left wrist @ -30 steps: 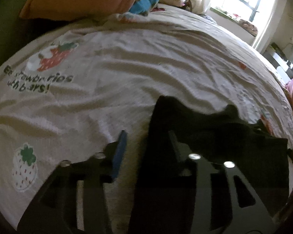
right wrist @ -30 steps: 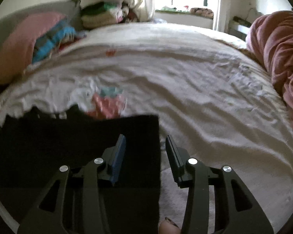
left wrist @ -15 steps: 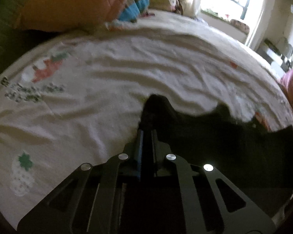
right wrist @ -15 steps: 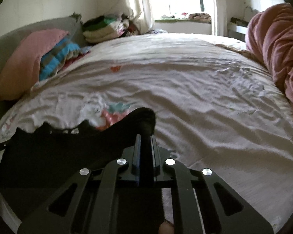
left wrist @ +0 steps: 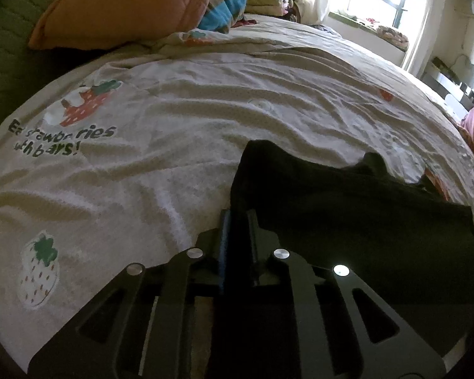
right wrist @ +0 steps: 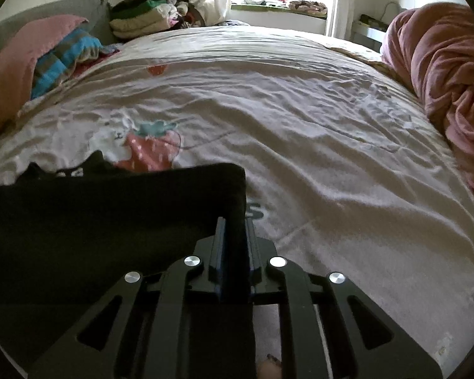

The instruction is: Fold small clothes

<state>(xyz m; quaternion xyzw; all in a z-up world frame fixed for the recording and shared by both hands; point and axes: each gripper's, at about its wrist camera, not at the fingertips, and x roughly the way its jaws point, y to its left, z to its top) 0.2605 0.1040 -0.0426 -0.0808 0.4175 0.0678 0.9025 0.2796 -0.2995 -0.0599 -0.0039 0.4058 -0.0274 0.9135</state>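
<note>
A small black garment (left wrist: 347, 221) lies spread on the white strawberry-print bedsheet (left wrist: 173, 145). My left gripper (left wrist: 237, 218) is shut on its near left corner, which stands up between the fingers. In the right wrist view the same black garment (right wrist: 110, 221) stretches to the left, and my right gripper (right wrist: 235, 224) is shut on its near right corner. The cloth hangs taut between the two grippers, and its far edge rests on the sheet.
A pink pillow (left wrist: 123, 3) and striped blue cloth (left wrist: 227, 6) lie at the head of the bed. Folded clothes (right wrist: 142, 15) are stacked near the window. A bunched pink blanket (right wrist: 442, 72) lies along the right edge.
Both grippers were open over the garment's corners a second ago. They have closed on the corners and lifted them a little off the sheet.
</note>
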